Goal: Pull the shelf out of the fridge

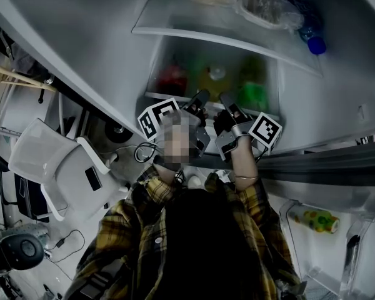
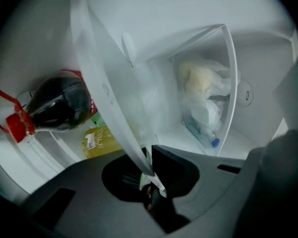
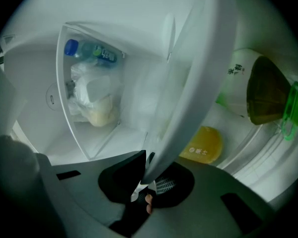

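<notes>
The clear white-edged fridge shelf (image 1: 159, 96) lies below an upper shelf (image 1: 237, 42). Both grippers hold its front edge side by side, the left gripper (image 1: 197, 105) beside the right gripper (image 1: 228, 105). In the left gripper view the shelf (image 2: 109, 98) runs edge-on into the left gripper (image 2: 148, 170), whose jaws are shut on it. In the right gripper view the shelf (image 3: 198, 73) is likewise clamped by the right gripper (image 3: 146, 175). Under the shelf stand a dark red-capped bottle (image 2: 54, 105), a yellow bottle (image 3: 203, 145) and a green-capped bottle (image 3: 263, 98).
The upper shelf carries bagged food (image 1: 262, 5) and a blue-capped bottle (image 1: 309, 36). The open fridge door at lower right has bins with a bottle (image 1: 315, 219). A white chair (image 1: 56, 167) and floor clutter sit to the left, behind the person.
</notes>
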Demonstrator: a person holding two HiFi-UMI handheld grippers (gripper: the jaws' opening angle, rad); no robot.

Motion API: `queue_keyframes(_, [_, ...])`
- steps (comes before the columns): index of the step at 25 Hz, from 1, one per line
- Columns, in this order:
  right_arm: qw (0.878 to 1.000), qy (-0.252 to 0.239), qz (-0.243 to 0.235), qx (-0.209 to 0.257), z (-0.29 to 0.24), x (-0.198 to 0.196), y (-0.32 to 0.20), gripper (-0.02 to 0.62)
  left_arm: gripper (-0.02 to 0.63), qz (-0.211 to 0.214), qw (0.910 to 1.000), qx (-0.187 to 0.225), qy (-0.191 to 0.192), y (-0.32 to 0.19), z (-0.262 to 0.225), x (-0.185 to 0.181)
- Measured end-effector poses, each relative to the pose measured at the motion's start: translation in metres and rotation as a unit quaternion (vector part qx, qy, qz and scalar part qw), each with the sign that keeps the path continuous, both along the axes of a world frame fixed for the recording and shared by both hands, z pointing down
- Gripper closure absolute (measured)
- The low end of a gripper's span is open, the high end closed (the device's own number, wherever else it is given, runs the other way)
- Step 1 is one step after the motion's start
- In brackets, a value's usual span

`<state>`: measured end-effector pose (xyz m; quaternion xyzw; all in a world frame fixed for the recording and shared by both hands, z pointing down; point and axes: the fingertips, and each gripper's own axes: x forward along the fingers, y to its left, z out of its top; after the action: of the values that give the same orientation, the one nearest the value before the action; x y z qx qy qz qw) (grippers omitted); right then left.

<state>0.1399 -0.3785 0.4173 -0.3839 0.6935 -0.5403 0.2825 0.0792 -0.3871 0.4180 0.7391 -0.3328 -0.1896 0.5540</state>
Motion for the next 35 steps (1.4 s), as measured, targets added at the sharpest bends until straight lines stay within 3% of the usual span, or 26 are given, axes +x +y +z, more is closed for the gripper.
queue_keyframes(35, [0.999, 0.016, -0.011, 0.036, -0.004, -0.01, 0.086, 0.549, 0.561, 0.0, 0.9999, 0.012, 0.002, 0.088, -0.001, -0.009])
